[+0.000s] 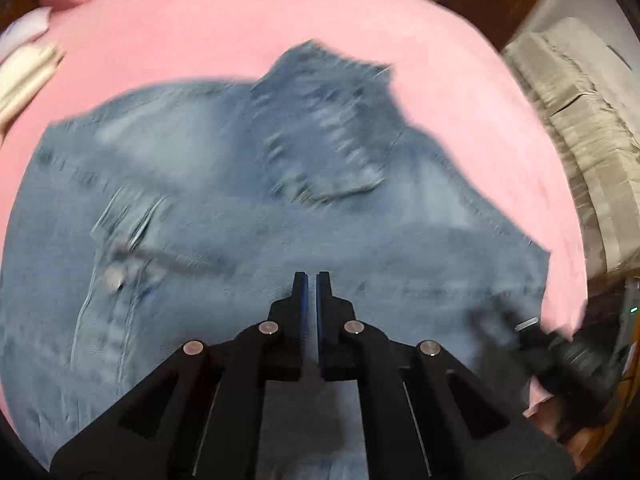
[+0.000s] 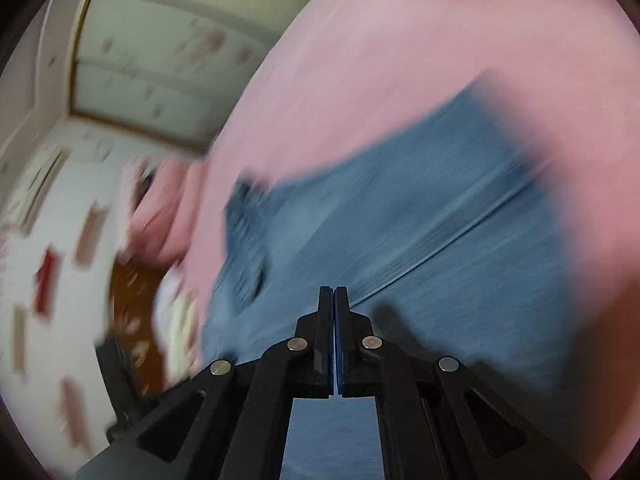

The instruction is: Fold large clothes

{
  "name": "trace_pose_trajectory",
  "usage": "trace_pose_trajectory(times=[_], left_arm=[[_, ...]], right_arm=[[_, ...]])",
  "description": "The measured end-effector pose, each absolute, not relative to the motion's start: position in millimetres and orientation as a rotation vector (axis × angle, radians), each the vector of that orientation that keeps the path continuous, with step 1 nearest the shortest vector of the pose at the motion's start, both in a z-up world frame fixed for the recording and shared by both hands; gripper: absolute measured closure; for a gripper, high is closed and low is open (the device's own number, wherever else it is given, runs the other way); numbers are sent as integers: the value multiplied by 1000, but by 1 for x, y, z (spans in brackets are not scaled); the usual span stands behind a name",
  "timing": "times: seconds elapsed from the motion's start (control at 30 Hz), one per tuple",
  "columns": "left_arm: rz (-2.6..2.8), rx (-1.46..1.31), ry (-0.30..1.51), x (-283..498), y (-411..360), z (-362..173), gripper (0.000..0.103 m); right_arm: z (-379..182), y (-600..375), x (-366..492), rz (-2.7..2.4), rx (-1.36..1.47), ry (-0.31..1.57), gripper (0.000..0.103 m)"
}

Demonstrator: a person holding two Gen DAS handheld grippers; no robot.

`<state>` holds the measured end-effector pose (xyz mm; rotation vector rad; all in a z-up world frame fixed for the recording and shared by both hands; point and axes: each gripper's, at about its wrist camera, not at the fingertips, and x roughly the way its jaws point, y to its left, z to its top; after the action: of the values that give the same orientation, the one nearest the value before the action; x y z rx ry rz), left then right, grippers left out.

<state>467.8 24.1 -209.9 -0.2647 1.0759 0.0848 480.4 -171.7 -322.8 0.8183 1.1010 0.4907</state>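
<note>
A: Nearest us, our left gripper (image 1: 311, 280) has its jaws closed on nothing, and our right gripper (image 2: 333, 294) too.

B: Just beyond both, we see the denim garment (image 1: 240, 208) spread on the pink bedsheet (image 1: 224, 28), one pocketed part folded over.

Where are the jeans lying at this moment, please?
The jeans lie spread on the pink bedsheet, filling the middle of the left wrist view just beyond the left gripper; the right wrist view also shows them, blurred.
</note>
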Motion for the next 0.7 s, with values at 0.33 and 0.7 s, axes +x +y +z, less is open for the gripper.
trace_pose_trajectory(times=[0.33,0.7], left_arm=[[311,-100,1156,517,79,-240,102],[338,108,1099,497,60,-233,102]], right_arm=[[-338,-202,552,206,681,1037,103],[-298,-215,521,-32,381,952,103]])
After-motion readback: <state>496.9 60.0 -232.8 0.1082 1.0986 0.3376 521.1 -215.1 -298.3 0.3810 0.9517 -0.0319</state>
